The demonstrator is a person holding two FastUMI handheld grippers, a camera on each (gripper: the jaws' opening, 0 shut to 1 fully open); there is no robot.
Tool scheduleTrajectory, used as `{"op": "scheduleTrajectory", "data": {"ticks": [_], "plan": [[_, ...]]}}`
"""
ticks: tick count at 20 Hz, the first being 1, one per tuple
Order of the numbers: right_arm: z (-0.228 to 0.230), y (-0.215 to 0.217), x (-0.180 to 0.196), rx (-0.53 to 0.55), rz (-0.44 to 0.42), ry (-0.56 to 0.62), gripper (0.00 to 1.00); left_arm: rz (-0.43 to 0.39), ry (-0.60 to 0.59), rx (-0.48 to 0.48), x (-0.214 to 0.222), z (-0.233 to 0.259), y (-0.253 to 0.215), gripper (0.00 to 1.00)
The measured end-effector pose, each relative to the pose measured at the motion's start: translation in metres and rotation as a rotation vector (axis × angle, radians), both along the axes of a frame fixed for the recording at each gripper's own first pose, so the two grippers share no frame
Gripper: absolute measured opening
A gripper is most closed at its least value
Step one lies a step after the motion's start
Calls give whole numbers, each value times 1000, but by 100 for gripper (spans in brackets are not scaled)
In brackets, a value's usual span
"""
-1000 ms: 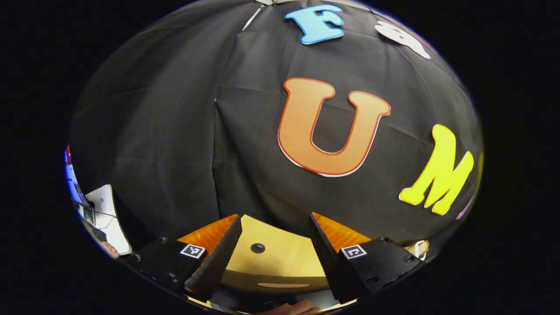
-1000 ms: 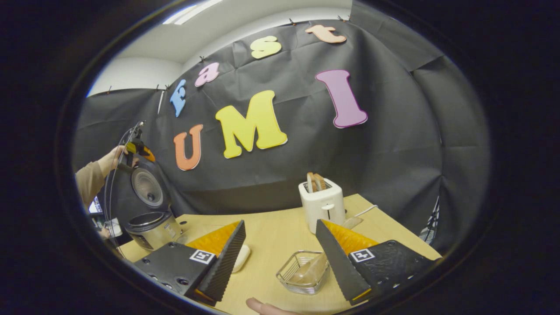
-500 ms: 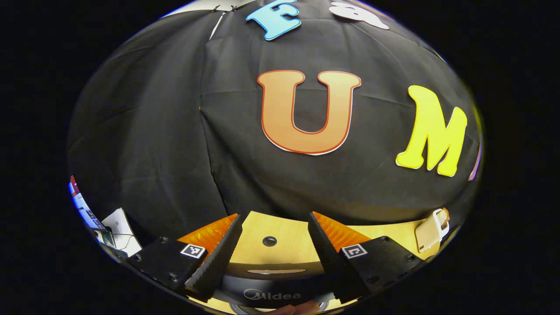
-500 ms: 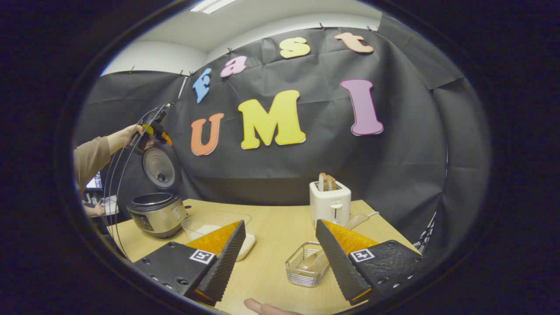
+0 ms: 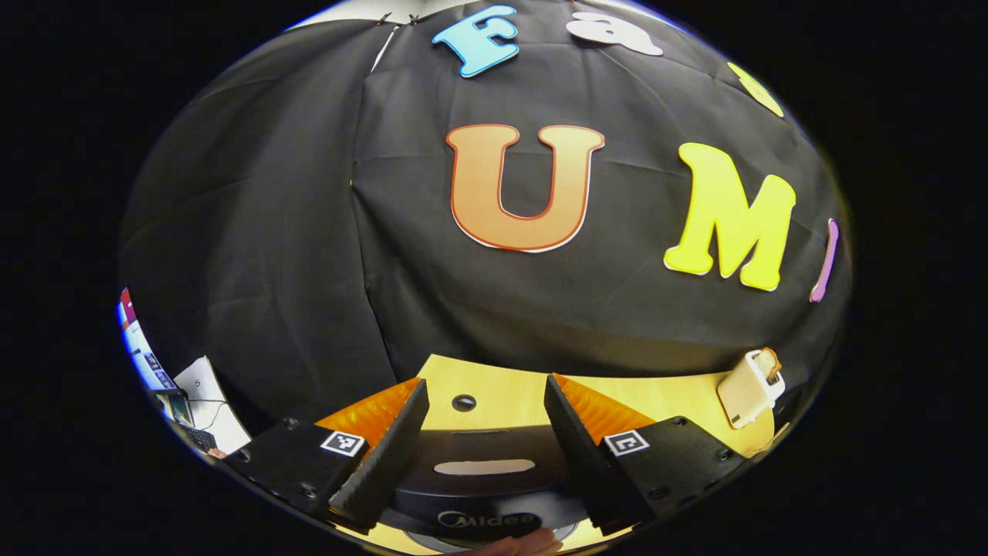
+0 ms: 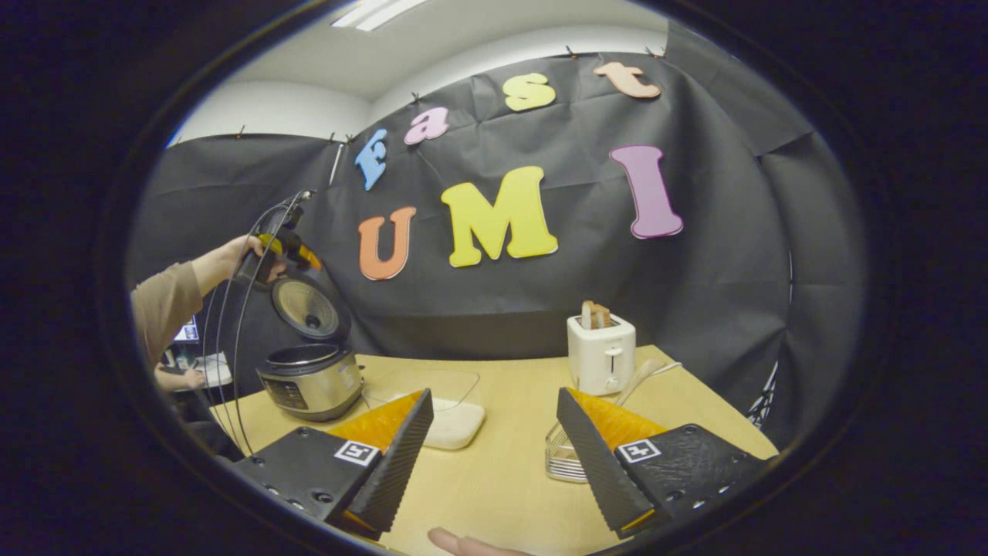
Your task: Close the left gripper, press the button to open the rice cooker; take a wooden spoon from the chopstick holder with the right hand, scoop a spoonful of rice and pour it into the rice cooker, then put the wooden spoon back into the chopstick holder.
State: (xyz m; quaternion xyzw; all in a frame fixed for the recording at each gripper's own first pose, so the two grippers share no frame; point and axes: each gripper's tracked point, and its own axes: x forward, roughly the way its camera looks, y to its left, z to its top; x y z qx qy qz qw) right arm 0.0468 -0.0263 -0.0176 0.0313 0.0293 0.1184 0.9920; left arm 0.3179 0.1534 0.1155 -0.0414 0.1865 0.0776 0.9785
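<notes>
The rice cooker [image 6: 312, 380] stands at the table's left with its lid [image 6: 309, 309] raised and the pot showing. A hand holds my left gripper [image 6: 276, 245] just above the lid's upper edge. In the left gripper view the left gripper [image 5: 485, 382] is open, and the lid's dark outer shell [image 5: 482, 467] lies below and between its fingers. My right gripper [image 6: 495, 392] is open over the table with nothing in it. A glass bowl of rice [image 6: 451, 421] sits beyond its left finger. The wire chopstick holder [image 6: 562, 455] with the wooden spoon's handle [image 6: 641, 377] is partly hidden by its right finger.
A white toaster [image 6: 601, 354] with bread slices stands at the back of the wooden table [image 6: 494, 494]; it also appears as the toaster [image 5: 745, 390] at the right. The table has a round cable hole [image 5: 464, 402]. Cables hang from the left gripper. A fingertip [image 6: 463, 543] shows at the bottom.
The left gripper view has tipped down, so more of the lid's shell shows between its fingers. The right gripper view has shifted, and the holder now sits partly behind its right finger. Both stay open.
</notes>
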Motion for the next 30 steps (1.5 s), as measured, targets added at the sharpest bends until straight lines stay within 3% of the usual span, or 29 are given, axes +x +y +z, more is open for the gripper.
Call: {"op": "scheduleTrajectory", "data": {"ticks": [4,5,7,9,10,14,25,30], "plan": [[25,-7,-21,-1,-48,-48,96,-53,73,7,-38,-59,-21,100],[32,-6,-28,15,-53,-64,92,-62,91,-5,-45,-74,-27,100],[40,0,-42,51,-34,-79,96,-42,73,-20,-55,-91,-30,100],[47,2,-52,62,-18,-93,92,-43,57,27,-64,-107,-33,100],[52,1,-56,61,-14,-111,96,-41,56,41,-67,-113,-34,100],[61,-2,-60,44,-11,-152,95,-27,33,30,-75,-132,-38,100],[52,-8,-54,77,24,-104,95,6,-5,51,-129,-146,-50,100],[56,-1,-62,70,51,-132,95,45,-121,78,-139,-155,-54,100]]}}
